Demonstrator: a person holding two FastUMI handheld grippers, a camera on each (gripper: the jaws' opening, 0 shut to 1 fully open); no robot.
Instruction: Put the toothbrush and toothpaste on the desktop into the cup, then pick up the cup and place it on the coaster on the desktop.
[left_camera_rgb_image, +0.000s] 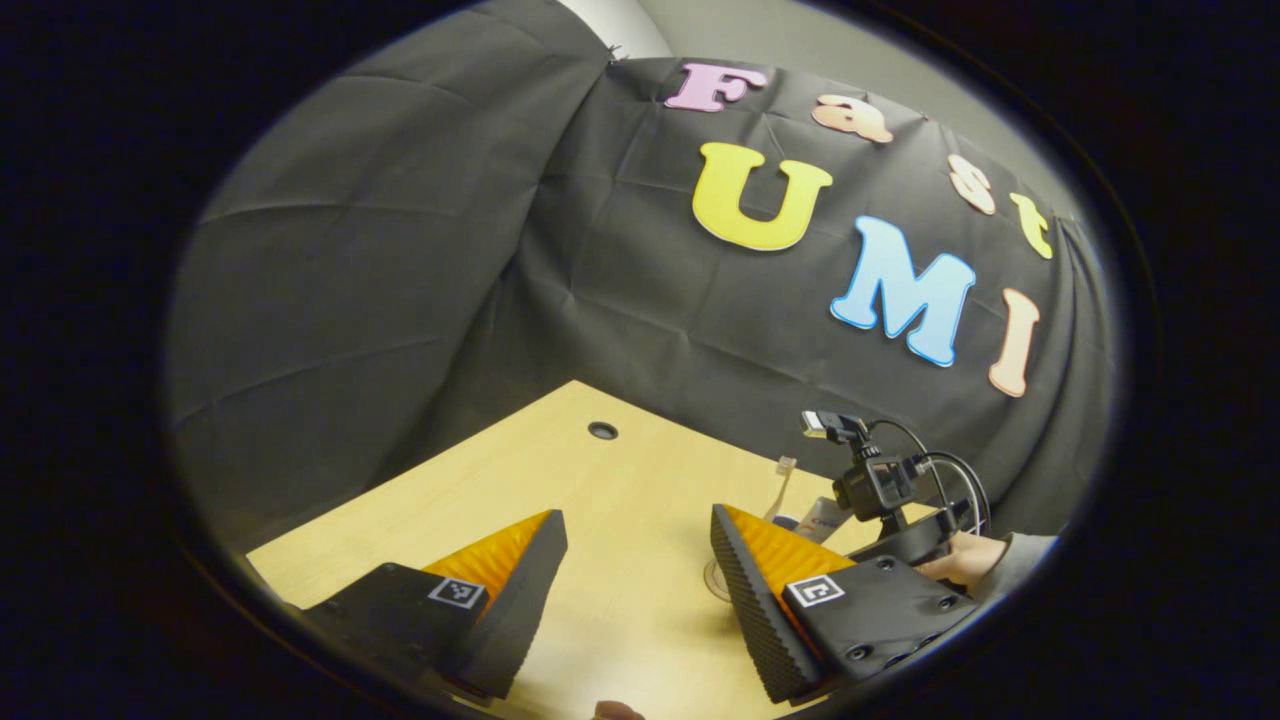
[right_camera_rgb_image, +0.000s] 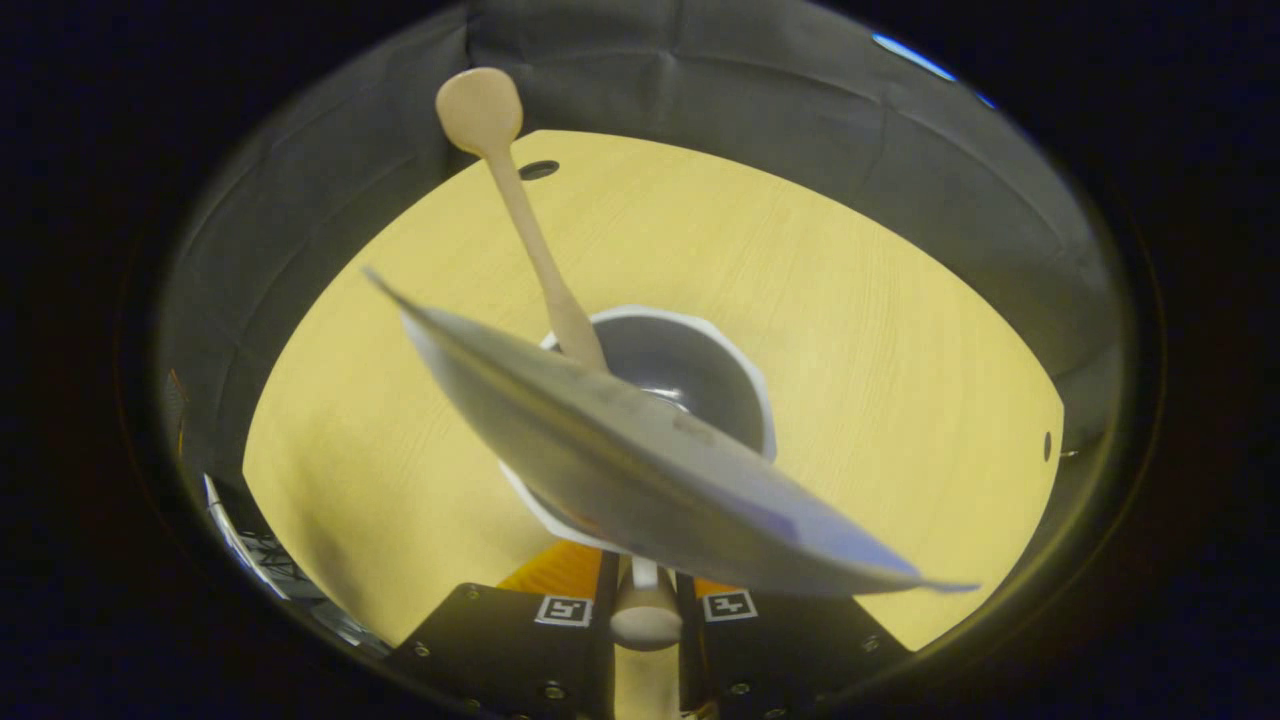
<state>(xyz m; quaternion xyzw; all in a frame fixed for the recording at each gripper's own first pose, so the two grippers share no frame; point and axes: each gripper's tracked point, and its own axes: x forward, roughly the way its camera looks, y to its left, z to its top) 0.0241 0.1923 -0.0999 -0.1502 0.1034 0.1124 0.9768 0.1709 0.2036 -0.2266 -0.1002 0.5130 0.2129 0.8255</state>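
Note:
In the right gripper view a white cup (right_camera_rgb_image: 690, 370) is seen from above, over the wooden desk (right_camera_rgb_image: 880, 300). A pale toothbrush (right_camera_rgb_image: 530, 225) and a grey-white toothpaste tube (right_camera_rgb_image: 640, 460) stand in it, leaning out over the rim. My right gripper (right_camera_rgb_image: 645, 592) is shut on the cup's handle. In the left gripper view my left gripper (left_camera_rgb_image: 633, 517) hangs open over the desk (left_camera_rgb_image: 600, 480) with nothing between its fingers. The toothbrush head (left_camera_rgb_image: 785, 465) and toothpaste (left_camera_rgb_image: 822, 515) stick up behind its right finger, which hides the cup.
A hand (left_camera_rgb_image: 965, 560) holds the right gripper's body (left_camera_rgb_image: 885, 490) at the right of the left gripper view. A small pale round edge (left_camera_rgb_image: 714, 580) lies on the desk beside my left gripper's right finger; I cannot tell whether it is the coaster. A cable hole (left_camera_rgb_image: 602, 430) sits near the desk's far edge.

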